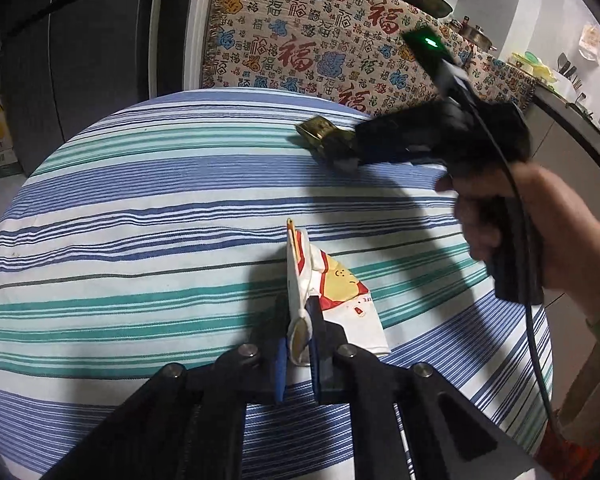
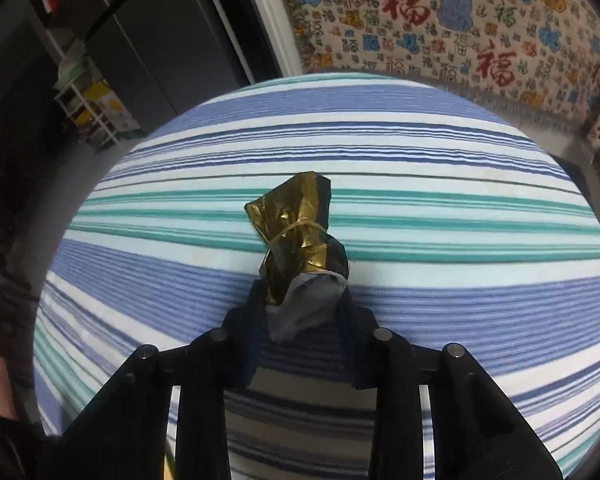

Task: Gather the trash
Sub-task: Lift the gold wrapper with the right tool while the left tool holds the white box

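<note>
Left wrist view: my left gripper (image 1: 300, 344) angles down at the striped tablecloth (image 1: 140, 240), its fingers (image 1: 281, 372) pressed together on a flattened white paper wrapper (image 1: 324, 296) that lies on the cloth just ahead. Farther out, a bare hand (image 1: 540, 232) grips the right unit's handle. Right wrist view: my right gripper (image 2: 302, 312) also tilts downward, pinching a crumpled gold foil wrapper (image 2: 296, 236) tied with a rubber band (image 2: 296, 228), raised above the cloth.

Right tongs (image 1: 346, 160) blurred; gold wrapper (image 2: 296, 236) base hidden btwn tongs.
</note>
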